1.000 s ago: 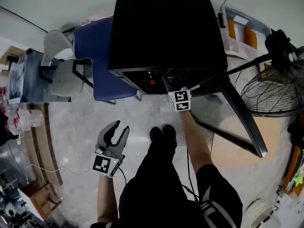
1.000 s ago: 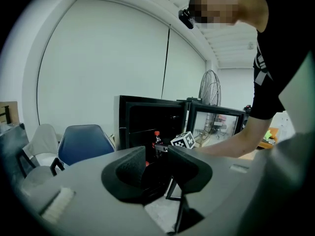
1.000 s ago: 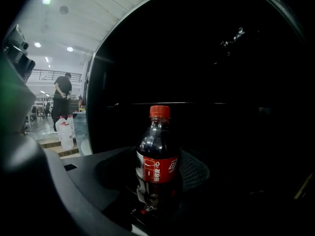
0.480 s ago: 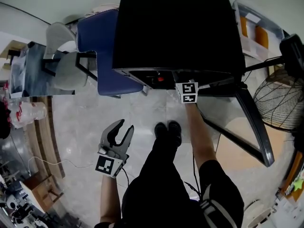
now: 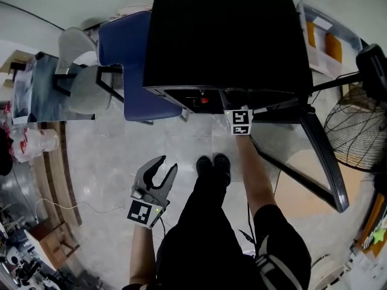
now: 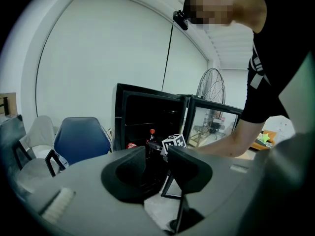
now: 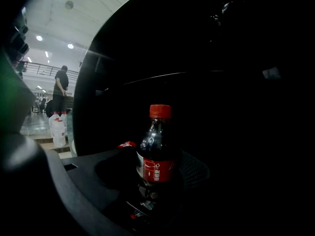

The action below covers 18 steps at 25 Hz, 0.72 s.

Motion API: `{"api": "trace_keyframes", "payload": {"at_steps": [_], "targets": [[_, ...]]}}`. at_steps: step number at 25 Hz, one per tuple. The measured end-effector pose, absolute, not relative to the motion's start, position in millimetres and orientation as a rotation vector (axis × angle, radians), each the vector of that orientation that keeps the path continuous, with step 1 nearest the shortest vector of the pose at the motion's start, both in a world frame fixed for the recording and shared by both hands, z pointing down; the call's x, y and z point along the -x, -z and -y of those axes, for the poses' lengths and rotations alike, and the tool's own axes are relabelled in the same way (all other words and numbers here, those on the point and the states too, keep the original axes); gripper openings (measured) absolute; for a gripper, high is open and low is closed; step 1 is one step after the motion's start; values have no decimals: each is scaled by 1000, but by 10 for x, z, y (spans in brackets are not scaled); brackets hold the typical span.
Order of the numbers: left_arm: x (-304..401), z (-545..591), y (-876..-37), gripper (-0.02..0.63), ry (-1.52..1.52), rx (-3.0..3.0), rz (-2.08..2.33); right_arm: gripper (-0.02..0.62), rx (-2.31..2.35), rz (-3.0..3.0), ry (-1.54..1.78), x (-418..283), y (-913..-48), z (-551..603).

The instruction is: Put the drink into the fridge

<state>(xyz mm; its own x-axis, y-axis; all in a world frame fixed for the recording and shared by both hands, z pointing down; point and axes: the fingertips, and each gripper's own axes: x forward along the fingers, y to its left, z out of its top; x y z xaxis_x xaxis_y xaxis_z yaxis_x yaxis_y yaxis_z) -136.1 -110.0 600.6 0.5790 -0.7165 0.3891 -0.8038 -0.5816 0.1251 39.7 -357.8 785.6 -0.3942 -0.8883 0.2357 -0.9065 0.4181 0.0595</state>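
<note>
A person stands at a black fridge (image 5: 224, 35) whose glass door (image 5: 302, 156) swings wide to the right. The right gripper (image 5: 241, 121) reaches into the dark cabinet with its jaws closed on the sides of a small cola bottle (image 7: 156, 151). The bottle stands upright between the jaws inside the fridge, its long axis vertical, its red cap pointing straight up and its red label facing the gripper's camera. The left gripper (image 5: 166, 167) hangs low over the pale floor (image 5: 109, 162) beside the person's legs, its jaws apart with nothing between them, aimed toward the fridge front. A blue chair (image 5: 124, 53) sits just left of the fridge.
</note>
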Motion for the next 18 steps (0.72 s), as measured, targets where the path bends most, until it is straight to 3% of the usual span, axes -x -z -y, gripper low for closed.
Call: {"api": "trace_keyframes", "payload": {"at_steps": [7,18], "targets": [[1345,1061,-5926,141,-426,-2526,1261,317,-1592,2427,-141,-439,-7866,3520],[1331,1014,-5706,141,-403,-2537,1246,319,-1560,2406,-141,-528,-7669,3297]]}}
